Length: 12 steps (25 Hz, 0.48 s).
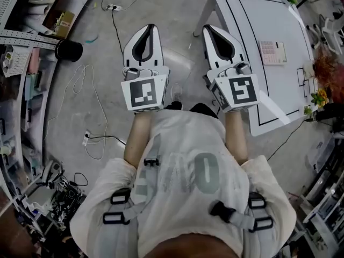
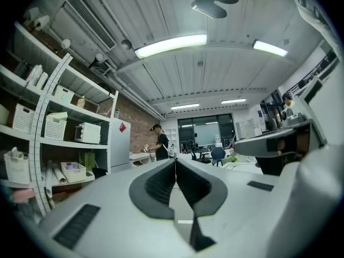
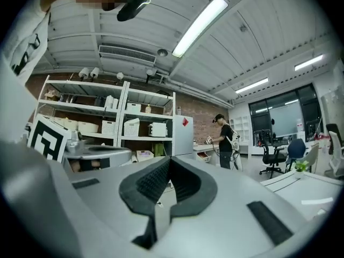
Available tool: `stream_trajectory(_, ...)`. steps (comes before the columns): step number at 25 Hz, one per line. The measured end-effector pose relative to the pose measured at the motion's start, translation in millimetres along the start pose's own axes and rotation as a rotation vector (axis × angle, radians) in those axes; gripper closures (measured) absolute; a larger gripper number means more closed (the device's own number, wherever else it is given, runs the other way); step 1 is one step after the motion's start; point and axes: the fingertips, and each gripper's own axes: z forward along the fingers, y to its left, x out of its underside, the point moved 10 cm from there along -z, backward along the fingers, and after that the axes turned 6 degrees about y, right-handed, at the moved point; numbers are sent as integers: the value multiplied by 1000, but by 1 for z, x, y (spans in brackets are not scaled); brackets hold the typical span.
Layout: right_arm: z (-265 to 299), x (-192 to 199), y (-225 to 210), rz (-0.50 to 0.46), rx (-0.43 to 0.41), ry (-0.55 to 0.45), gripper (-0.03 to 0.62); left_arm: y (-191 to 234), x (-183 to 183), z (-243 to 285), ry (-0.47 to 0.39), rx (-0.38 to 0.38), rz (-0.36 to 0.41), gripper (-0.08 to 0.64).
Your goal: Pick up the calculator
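Note:
The calculator (image 1: pixel 272 52), pale pink with rows of keys, lies flat on the white table (image 1: pixel 252 15) at the right of the head view. My left gripper (image 1: pixel 146 30) is held out level over the concrete floor, jaws shut and empty. My right gripper (image 1: pixel 210 30) is beside it, near the table's left edge, also shut with nothing in it. Both are well short and left of the calculator. In the left gripper view my left gripper (image 2: pixel 175 160) points across the room. In the right gripper view my right gripper (image 3: pixel 167 160) does likewise, and the calculator is not seen.
Cables (image 1: pixel 88 106) and a power strip (image 1: pixel 112 7) trail on the floor, next to a black bin (image 1: pixel 69 50). Shelving (image 3: pixel 97 125) and a white fridge (image 3: pixel 183 136) line the brick wall. A person (image 3: pixel 226 141) stands far off. Plants (image 1: pixel 322 69) sit at the table's right end.

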Motion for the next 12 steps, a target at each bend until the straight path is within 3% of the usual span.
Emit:
stream_trajectory(4,13,0,-1,-93,-19,-18,584,7,-1,12,-3,-9,-22,538)
stream_trajectory(8,17,9,-10,-12,-79,-29,584,-4,-1,18,-12,-21,-13,539)
stream_trajectory(12,26,6,-14,-12,-82,-21,584,-4,-5,21,-17,-30,-27,540)
